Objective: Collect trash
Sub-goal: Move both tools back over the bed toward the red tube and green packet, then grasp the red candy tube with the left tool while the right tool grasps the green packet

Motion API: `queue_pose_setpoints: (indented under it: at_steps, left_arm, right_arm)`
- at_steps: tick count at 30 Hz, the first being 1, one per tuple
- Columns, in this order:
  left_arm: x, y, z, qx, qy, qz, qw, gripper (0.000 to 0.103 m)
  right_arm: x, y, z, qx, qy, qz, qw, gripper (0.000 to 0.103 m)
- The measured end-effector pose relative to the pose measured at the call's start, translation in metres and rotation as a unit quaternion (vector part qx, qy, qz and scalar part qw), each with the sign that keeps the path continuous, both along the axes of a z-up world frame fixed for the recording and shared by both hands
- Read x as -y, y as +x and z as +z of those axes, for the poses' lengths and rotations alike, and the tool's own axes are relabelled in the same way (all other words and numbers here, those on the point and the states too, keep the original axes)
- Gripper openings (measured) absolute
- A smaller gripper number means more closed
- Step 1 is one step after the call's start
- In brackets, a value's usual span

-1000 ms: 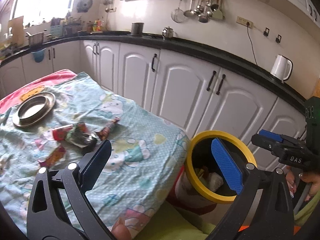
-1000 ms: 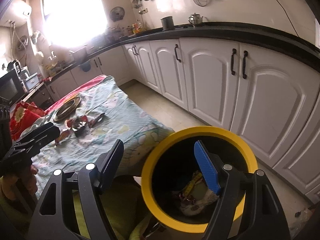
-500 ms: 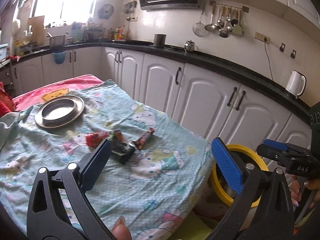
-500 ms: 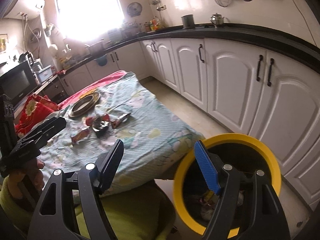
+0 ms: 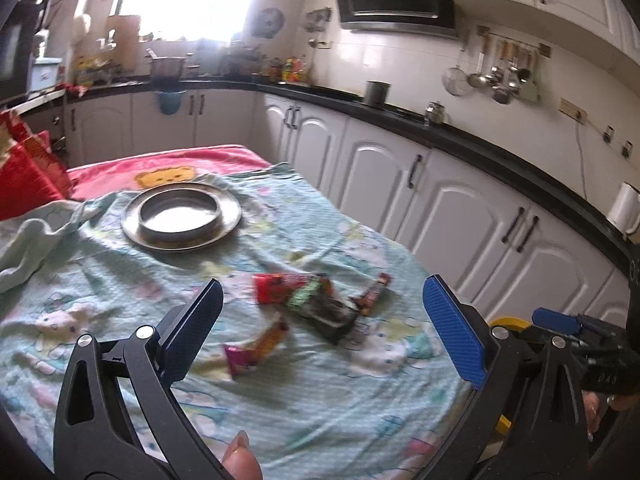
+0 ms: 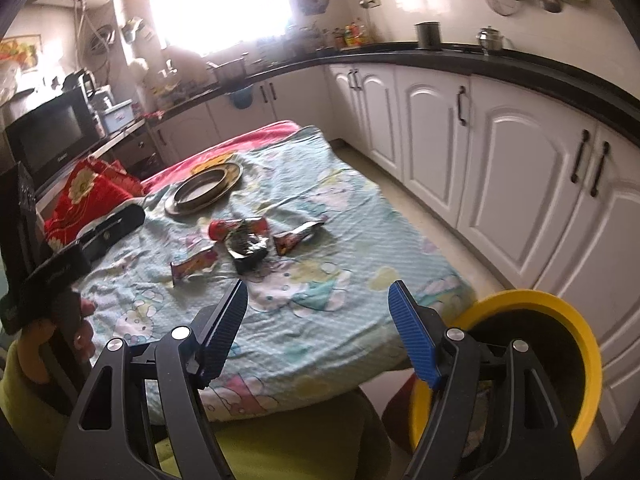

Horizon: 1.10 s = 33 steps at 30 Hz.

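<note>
Partly hidden: yellow bin [image 6: 560, 304] | wrappers [image 5: 316, 308] blurred | claws spread

Wrappers [image 6: 244, 242] clustered mid-surface [image 6: 340, 300]; plate [image 6: 204, 194] behind them; bin [image 6: 532, 364] off surface's right edge; cabinets [image 6: 500, 176] beyond.

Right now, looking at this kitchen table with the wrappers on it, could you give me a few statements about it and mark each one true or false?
1. Both the left gripper and the right gripper are open and hold nothing. True.
2. The metal plate has wrappers piled on it. False: the wrappers lie on the tablecloth, apart from the plate.
3. The yellow-rimmed bin stands on the table. False: it stands on the floor, beside the table's corner.
4. The cupboard doors are shut. True.
</note>
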<state>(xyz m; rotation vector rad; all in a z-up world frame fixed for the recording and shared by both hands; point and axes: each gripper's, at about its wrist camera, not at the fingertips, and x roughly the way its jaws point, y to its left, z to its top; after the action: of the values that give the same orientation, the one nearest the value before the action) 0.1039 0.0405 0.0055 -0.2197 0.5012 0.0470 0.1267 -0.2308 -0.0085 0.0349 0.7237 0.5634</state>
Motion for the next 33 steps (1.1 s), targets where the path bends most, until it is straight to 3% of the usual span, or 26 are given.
queue_pose_setpoints:
  at_steps: [9,14,26,31,33]
  left_arm:
    - [-0.049,0.023,-0.008,-0.024,0.017,0.031,0.9991,0.092]
    - [-0.064,0.046,-0.016,-0.058,0.009,0.007,0.9982,0.092]
    - [-0.074,0.100,-0.040,-0.129,0.018,-0.044,0.9905,0.078]
    - [-0.075,0.126,-0.053,-0.157,0.000,-0.065,0.9854,0.075]
    - [-0.075,0.137,-0.060,-0.169,-0.010,-0.074,0.9828,0.069]
  right_arm:
    - [-0.059,0.021,-0.019,-0.003,-0.027,0.064,0.998,0.066]
    - [-0.092,0.038,-0.031,-0.003,-0.039,0.096,0.995,0.064]
    - [-0.156,0.078,-0.058,-0.007,-0.077,0.146,0.986,0.063]
    - [-0.172,0.087,-0.069,-0.003,-0.099,0.155,0.983,0.063]
    - [-0.177,0.090,-0.075,-0.007,-0.106,0.157,0.982,0.062]
